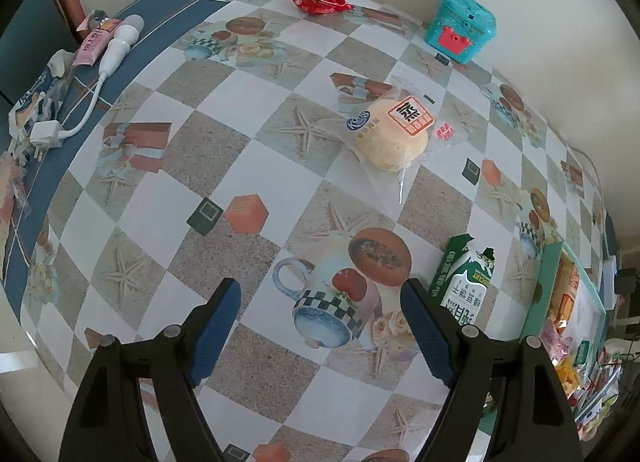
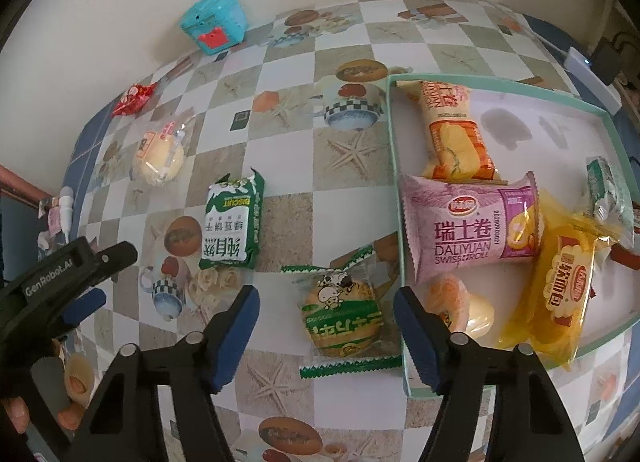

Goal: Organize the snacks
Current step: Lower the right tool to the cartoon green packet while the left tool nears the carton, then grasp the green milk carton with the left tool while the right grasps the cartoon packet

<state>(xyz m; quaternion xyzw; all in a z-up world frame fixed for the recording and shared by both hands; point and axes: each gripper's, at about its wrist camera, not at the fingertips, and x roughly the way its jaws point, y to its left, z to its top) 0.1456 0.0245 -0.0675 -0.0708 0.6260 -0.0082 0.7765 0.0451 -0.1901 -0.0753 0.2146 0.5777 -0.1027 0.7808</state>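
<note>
Between the right gripper's [image 2: 326, 302] spread jaws lies a green-wrapped cake [image 2: 342, 316].

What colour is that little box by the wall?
Teal box with a red front patch, clearest in the left wrist view.

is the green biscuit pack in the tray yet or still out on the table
Out. The green biscuit pack lies flat on the checkered tablecloth, left of the tray's rim and apart from it.

Green-and-white biscuit pack [image 2: 233, 221] lying flat at nine o'clock of the teal-rimmed tray [image 2: 394, 181], clear-wrapped green-label cake [image 2: 342, 316] touching its seven o'clock edge, pink Swiss roll pack [image 2: 472, 227], orange roll pack [image 2: 456, 129], yellow bread pack [image 2: 560, 286] lying inside, overlapping.
</note>
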